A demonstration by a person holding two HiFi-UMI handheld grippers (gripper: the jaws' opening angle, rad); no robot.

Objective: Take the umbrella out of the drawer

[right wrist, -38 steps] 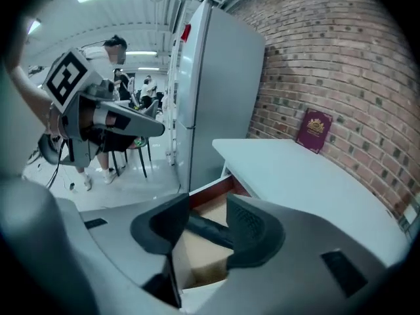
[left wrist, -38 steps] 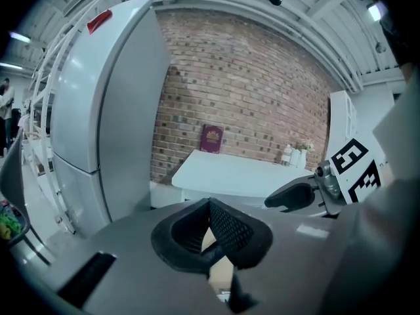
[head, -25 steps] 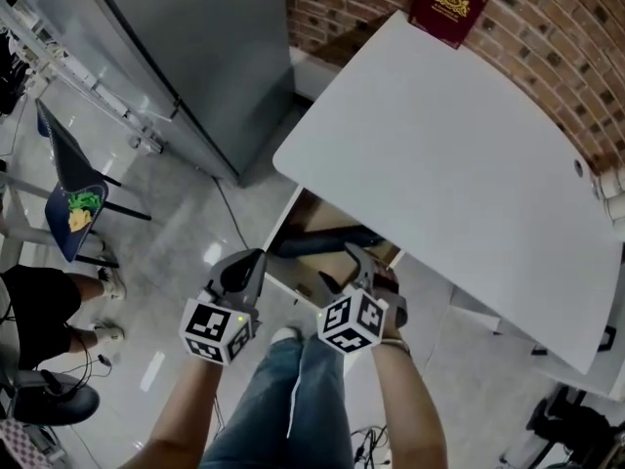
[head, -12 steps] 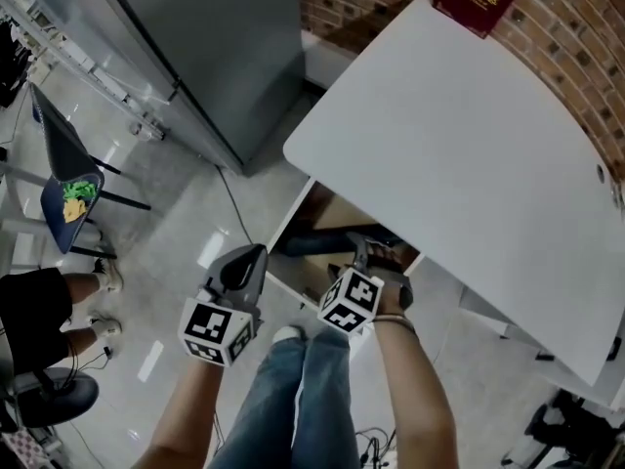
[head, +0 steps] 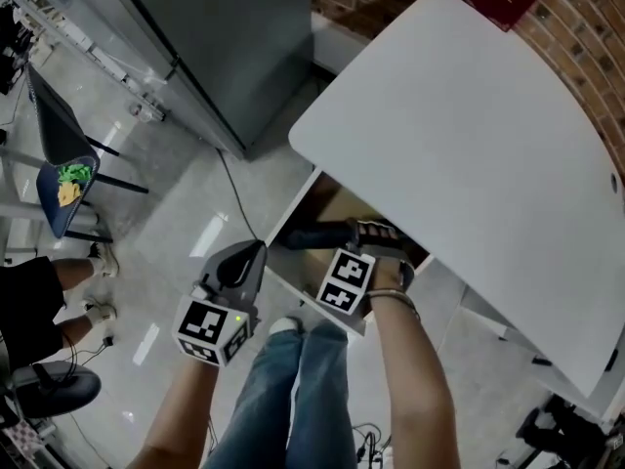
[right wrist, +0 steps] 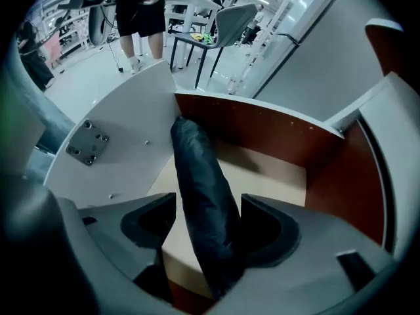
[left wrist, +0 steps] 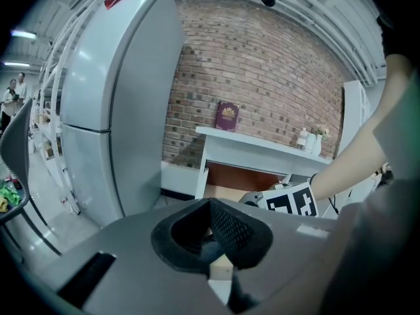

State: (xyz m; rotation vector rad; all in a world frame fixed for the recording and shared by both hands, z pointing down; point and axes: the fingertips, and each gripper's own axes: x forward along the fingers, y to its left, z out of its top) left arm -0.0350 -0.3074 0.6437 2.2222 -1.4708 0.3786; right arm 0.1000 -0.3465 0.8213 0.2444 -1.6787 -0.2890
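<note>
Dark fabric of the folded umbrella lies in the open drawer, running from 6 o'clock up toward 11 in the right gripper view. Your right gripper has its jaws apart astride it: the fabric lies against the 3 o'clock pad, and the 9 o'clock pad stands clear with a gap. Brown drawer walls close it in at 12 and 3, and a white wall stands near at 9. In the head view the white table edge overhangs the drawer's back, while floor opens at 9 o'clock toward the grey cabinet. Your left gripper hangs outside the drawer front, jaws closed together on nothing.
</note>
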